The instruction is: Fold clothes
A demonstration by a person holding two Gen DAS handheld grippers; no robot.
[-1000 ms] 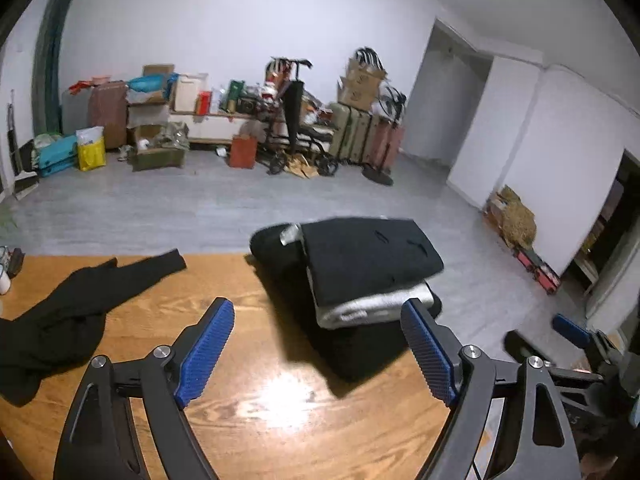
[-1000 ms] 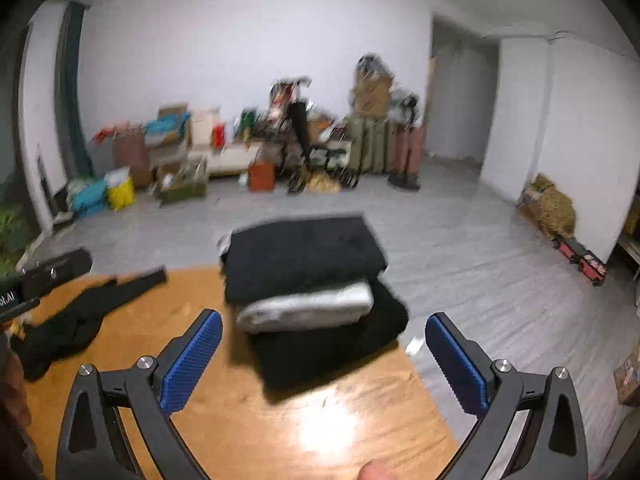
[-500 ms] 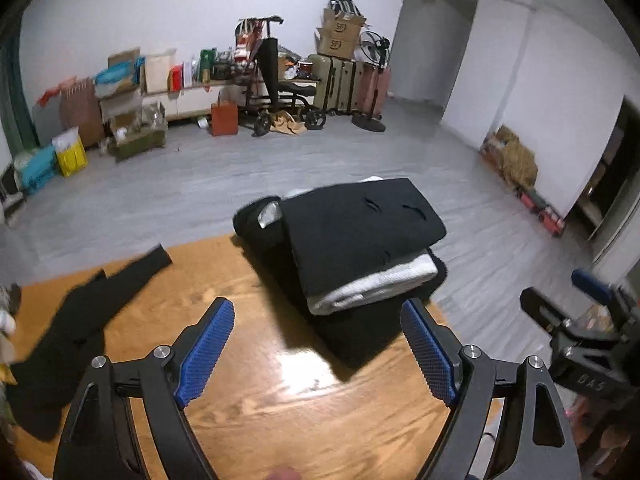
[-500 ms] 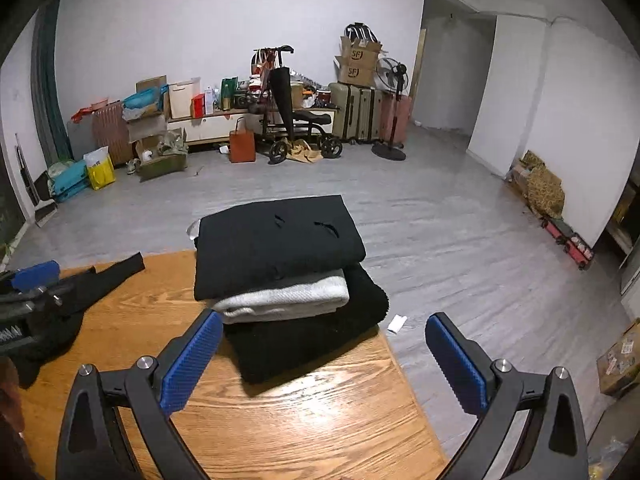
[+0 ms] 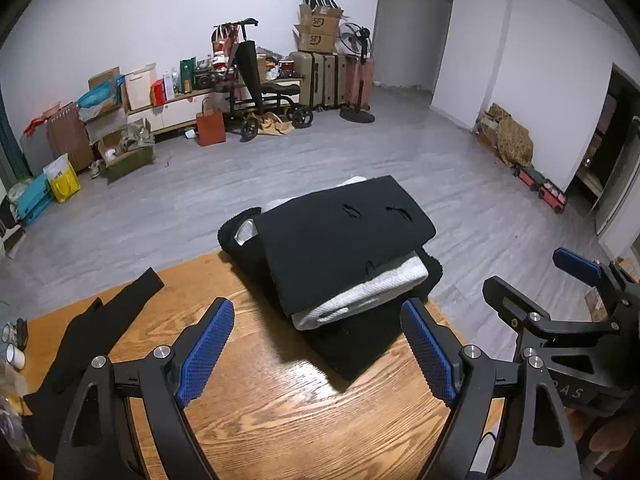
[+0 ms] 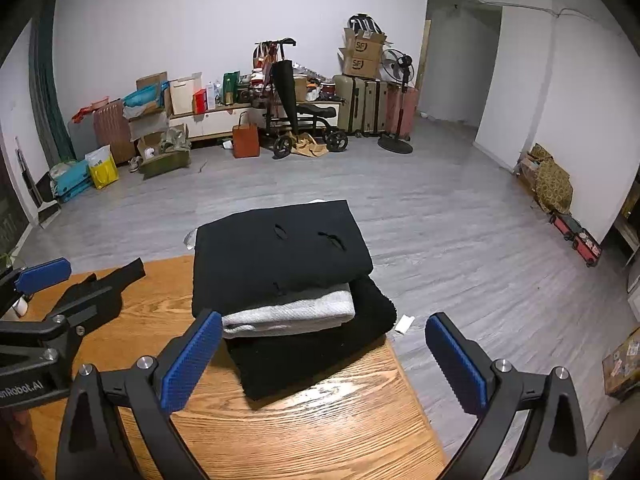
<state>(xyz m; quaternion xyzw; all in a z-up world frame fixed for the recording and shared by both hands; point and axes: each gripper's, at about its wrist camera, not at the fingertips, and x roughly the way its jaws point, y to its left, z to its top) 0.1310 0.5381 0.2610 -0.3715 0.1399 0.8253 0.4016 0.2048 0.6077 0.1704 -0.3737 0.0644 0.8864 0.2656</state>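
Observation:
A folded stack sits at the table's far right corner: a black garment on top, a white one under it, a fuzzy black one at the bottom. The right wrist view shows the same stack. A loose black garment lies spread on the left of the wooden table. My left gripper hangs open just short of the stack, with nothing between its fingers. My right gripper is also open and empty, in front of the stack's near right corner. Each gripper shows at the edge of the other's view.
The table's right edge drops to a grey floor with a white scrap on it. Small cups stand at the table's left edge. Boxes, suitcases, a wheeled scooter and a fan line the far wall.
Both grippers have drifted sideways over the table and the left one has rolled. The right gripper now shows larger in the left view. Stack and loose garment lie as before.

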